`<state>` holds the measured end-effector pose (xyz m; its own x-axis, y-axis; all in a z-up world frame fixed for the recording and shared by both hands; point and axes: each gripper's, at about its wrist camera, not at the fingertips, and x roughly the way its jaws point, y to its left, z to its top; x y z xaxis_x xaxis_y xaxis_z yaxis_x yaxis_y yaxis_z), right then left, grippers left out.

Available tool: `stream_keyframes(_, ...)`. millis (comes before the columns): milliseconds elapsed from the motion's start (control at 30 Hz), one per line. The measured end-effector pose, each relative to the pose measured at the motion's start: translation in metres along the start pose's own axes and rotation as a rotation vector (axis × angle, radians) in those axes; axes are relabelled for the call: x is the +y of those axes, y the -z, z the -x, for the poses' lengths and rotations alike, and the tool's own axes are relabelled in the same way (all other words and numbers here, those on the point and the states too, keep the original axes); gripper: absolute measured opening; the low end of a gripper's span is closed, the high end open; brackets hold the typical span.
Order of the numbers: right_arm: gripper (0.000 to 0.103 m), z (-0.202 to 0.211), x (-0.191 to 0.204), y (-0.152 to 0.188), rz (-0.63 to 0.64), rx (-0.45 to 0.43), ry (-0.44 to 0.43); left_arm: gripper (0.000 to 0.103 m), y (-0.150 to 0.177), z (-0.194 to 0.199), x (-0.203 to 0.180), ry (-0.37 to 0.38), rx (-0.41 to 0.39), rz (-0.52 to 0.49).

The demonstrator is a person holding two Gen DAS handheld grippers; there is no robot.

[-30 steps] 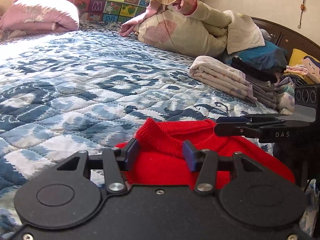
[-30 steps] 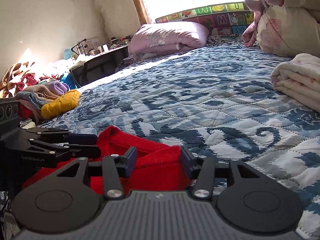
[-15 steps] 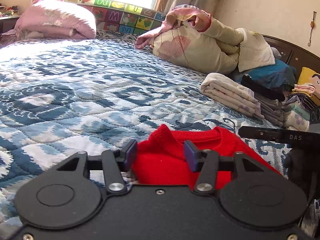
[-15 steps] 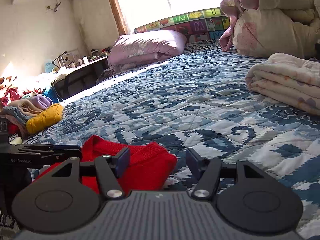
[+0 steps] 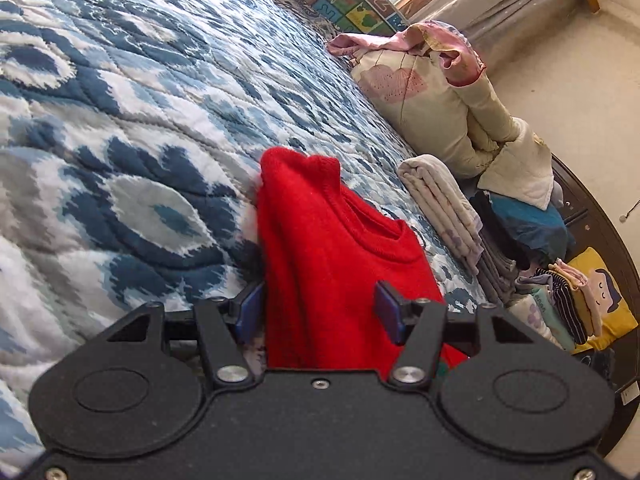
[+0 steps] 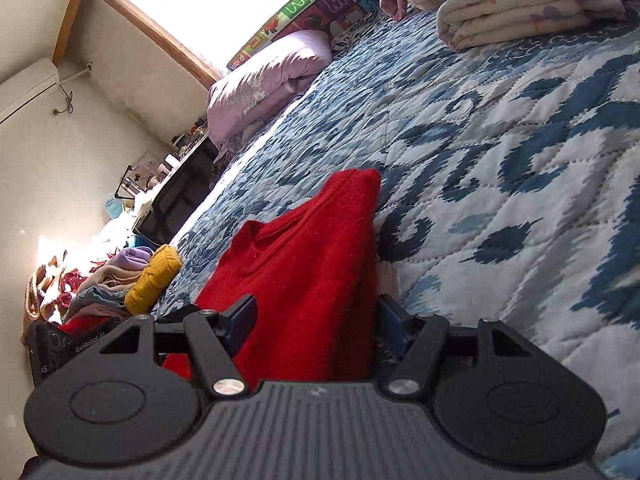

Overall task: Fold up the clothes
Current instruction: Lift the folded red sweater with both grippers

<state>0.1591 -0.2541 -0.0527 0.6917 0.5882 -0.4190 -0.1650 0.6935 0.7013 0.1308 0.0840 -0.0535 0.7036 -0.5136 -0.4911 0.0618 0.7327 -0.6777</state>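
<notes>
- Red sweater (image 5: 332,264): lies on the bed's blue-and-white quilt (image 5: 120,128), at the near edge, neckline toward 12 o'clock. Seen again in the right wrist view (image 6: 304,272).
- Left gripper (image 5: 318,310): spread, blue pads either side of the knit at 6 o'clock; the left pad is just beside the sweater's edge, the right one apart from it. Not pinching.
- Right gripper (image 6: 316,326): jaws opening, sweater between them but not pressed.
- Step in hand, by judgement: both grippers flank one side edge each, lining up for a lengthwise fold; no fold made yet.
- Next move calls for: closing each gripper on its own edge, lifting evenly, and carrying the sides inward without dragging the body across the quilt.
- Left wrist view only: rolled floral duvet (image 5: 432,92) at 1 o'clock, stack of folded clothes (image 5: 444,208) at 3 o'clock.
- Right wrist view only: window, lilac pillow (image 6: 264,76) at 11 o'clock, unfolded pile with yellow knit (image 6: 154,278) at 9 o'clock, and part of the left gripper's body beneath it.
</notes>
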Motion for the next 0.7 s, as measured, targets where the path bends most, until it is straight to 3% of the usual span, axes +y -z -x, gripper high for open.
stream_keyframes(200,0.070,-0.005,0.005,0.006,-0.064,-0.027,-0.010,0.058,0.006,-0.002,0.003,0.026,-0.012,0.086)
stream_keyframes(333,0.076,-0.018,0.011,0.004,-0.012,-0.020,0.009,0.057,0.004,-0.012,-0.002,0.026,-0.024,0.081)
stream_keyframes(367,0.073,-0.023,0.014,0.003,0.006,-0.018,0.019,0.052,0.005,-0.014,-0.004,0.020,-0.029,0.071)
stream_keyframes(500,0.042,-0.030,0.011,0.003,0.003,-0.003,0.009,0.032,0.011,-0.016,-0.004,0.049,-0.032,0.090)
stream_keyframes(700,0.030,-0.008,0.010,0.009,-0.068,-0.027,-0.061,0.029,0.026,0.011,-0.009,0.120,-0.047,0.184)
